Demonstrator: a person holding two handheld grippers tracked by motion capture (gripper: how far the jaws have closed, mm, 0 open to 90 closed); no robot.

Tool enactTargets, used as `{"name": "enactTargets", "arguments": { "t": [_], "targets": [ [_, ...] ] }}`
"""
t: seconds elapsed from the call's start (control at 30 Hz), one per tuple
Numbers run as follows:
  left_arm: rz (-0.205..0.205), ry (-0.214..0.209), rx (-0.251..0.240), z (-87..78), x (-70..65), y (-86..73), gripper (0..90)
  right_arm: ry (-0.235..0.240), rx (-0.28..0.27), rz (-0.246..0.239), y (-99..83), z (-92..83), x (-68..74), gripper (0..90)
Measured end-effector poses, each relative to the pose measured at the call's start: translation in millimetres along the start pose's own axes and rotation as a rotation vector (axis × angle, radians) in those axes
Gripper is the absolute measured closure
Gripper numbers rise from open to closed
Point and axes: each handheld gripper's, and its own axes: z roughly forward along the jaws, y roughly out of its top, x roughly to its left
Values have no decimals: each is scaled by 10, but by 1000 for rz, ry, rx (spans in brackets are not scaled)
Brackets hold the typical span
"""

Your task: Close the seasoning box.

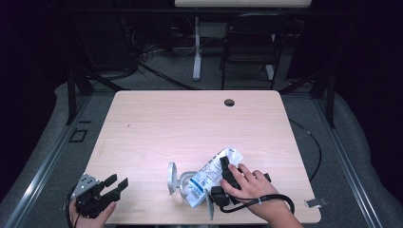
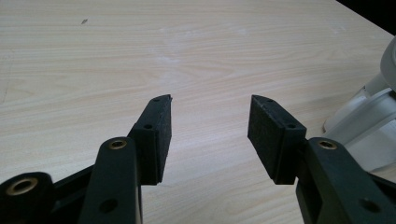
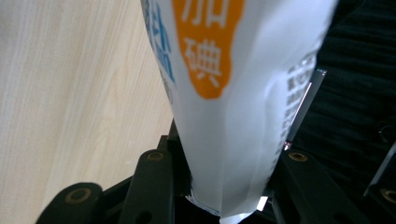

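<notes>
While the left gripper [image 2: 209,122] is resting idle at the table's near left corner, the bag [image 1: 212,174] is lying toward the near right of the wooden table [image 1: 190,123], just in front of the person's right hand [image 1: 247,186]. It is a white plastic bag with blue print along one side and an orange patch carrying white characters, and its skin is looking creased and crumpled at the far end. In the high view it is slanting across the tabletop, its lower end sitting against a white container [image 1: 177,179] whose round lid is standing open on the left.

The right gripper [image 1: 223,180] is lying along the bag, its jaws partly closed and sitting on either side of it; in the right gripper view the bag [image 3: 233,107] is rising from between the two black jaws and its sides are pressing against them, so the gripper is gripping the bag.

The left gripper's jaws are standing wide apart with nothing between them, hovering over bare wood, with the white container showing at the right edge of its view.
</notes>
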Motion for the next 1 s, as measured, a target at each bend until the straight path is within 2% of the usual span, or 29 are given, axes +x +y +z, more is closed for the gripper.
{"name": "enactTargets", "arguments": {
  "t": [0.33,0.63,0.77,1.0],
  "targets": [
    [0,1,0,-2,1,0,500,14,-14,35,1,-7,10,705],
    [0,2,0,-1,0,-1,500,13,-5,24,6,-21,-2,713],
    [2,1,1,2,1,-1,499,14,-22,44,-3,-9,10,714],
    [0,1,2,2,4,-2,500,15,-18,39,0,-13,3,719]
  ]
}}
